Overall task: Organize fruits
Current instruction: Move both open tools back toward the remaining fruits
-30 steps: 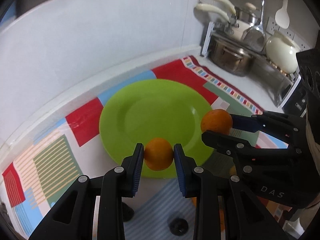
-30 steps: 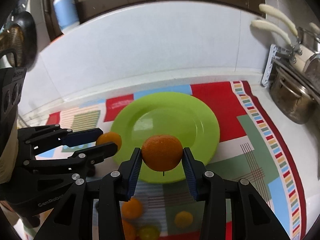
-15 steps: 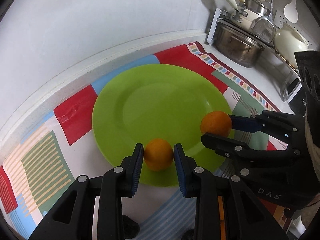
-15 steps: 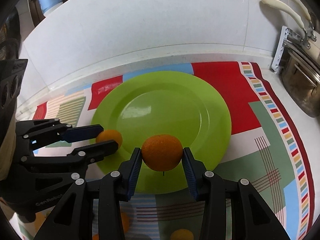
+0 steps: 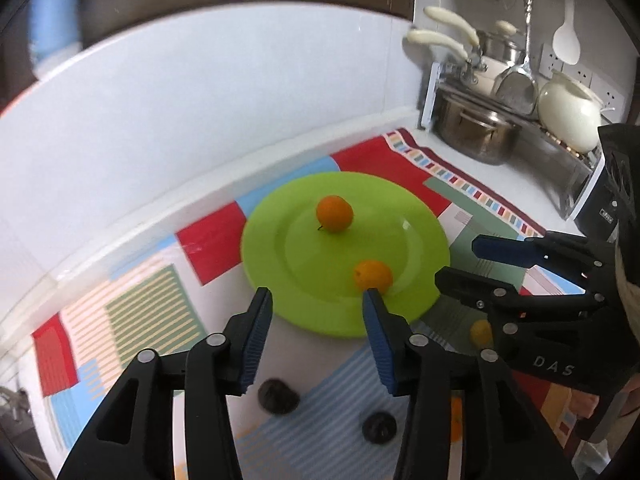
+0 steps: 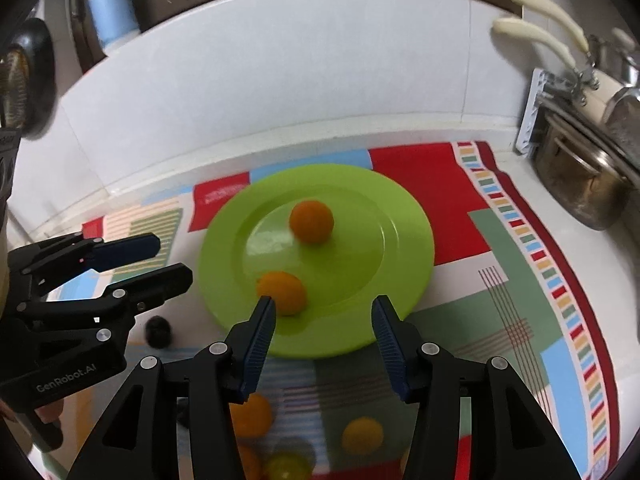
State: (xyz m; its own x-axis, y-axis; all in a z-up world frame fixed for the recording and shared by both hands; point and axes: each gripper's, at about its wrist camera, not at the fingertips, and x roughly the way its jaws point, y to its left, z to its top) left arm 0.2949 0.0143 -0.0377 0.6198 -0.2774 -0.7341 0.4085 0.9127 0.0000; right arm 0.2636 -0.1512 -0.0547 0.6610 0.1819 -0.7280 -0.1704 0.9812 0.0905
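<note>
Two oranges lie on the green plate [image 5: 400,220] [image 6: 360,200]. The bigger orange [image 5: 334,219] [image 6: 311,222] rests near the plate's middle. The smaller orange [image 5: 373,276] [image 6: 282,292] sits near the front rim. My left gripper [image 5: 318,314] [image 6: 172,260] hovers at the plate's near left edge, its jaws opening with nothing between them; the smaller orange lies just beyond its right fingertip. My right gripper [image 6: 323,312] [image 5: 460,260] hovers at the near right edge, its jaws also opening and empty.
The plate sits on a colourful patterned mat [image 6: 520,280]. Loose oranges [image 6: 252,416] [image 6: 362,434] and dark round fruits [image 5: 278,396] [image 6: 158,330] lie on the mat under the grippers. A steel pot [image 5: 476,136] and a dish rack stand at right. A white wall runs behind.
Both grippers let go of their oranges, which now lie on the plate. Both pulled back from the plate and their jaws widened.
</note>
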